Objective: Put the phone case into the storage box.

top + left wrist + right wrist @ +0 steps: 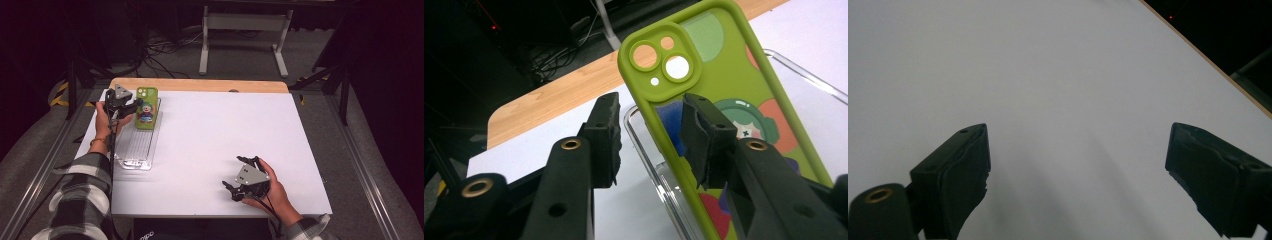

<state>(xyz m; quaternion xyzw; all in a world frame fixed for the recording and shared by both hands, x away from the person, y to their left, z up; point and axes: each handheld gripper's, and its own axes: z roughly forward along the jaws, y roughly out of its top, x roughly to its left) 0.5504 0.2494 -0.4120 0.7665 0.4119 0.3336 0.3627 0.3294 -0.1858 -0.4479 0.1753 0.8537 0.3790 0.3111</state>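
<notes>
Both tongs are on the worktop point(210, 130), well apart: left tongs point(131, 107) at the far left corner, right tongs point(235, 192) near the front edge, right of centre.

Going from largest to smallest: the worktop is a white sheet with a bare wooden strip along its far edge. On its left side lies a clear tray point(135, 150), long and ribbed, its length running front to back. A green case point(147, 108) with a cartoon figure on it sits over the far end of that tray, camera cut-outs at the far end.

From the high view, the left tongs reach in from the case's left edge. In the left gripper view, the case point(724, 90) tilts up off the clear tray point(649, 165) beneath it. Its near long edge runs between the two jaws; one jaw lies over the case's printed face and the other stands clear of the edge, with a gap of worktop showing between them. Whether the pads actually pinch the case, I cannot tell.

Right tongs point(1075, 170) stand wide open in the right gripper view, nothing between them, bare white worktop point(1048, 75) under them, far from case and tray.
</notes>
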